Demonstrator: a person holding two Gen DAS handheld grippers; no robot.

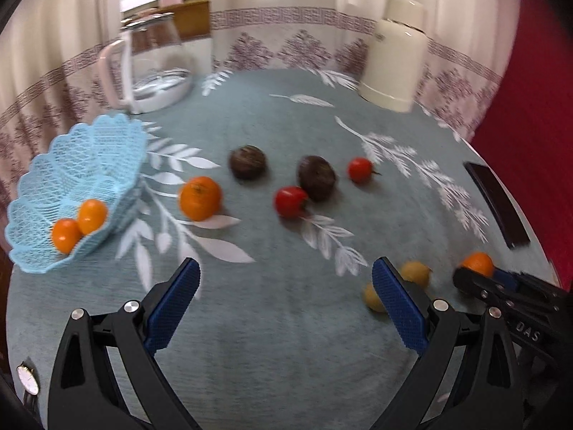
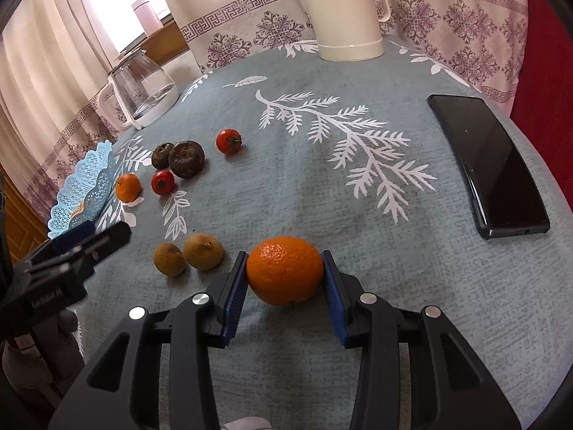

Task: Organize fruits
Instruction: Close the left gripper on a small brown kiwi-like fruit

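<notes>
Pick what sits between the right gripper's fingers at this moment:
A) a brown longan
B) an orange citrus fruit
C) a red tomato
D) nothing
B: in the right wrist view, both blue pads of the right gripper press the sides of the orange citrus fruit, which sits on the tablecloth.

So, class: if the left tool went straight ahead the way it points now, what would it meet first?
The left tool is open with bare cloth just ahead. Straight on, it would probably reach the nearer red tomato first, with a dark brown fruit close behind. Blur and fisheye depth make this uncertain.
</notes>
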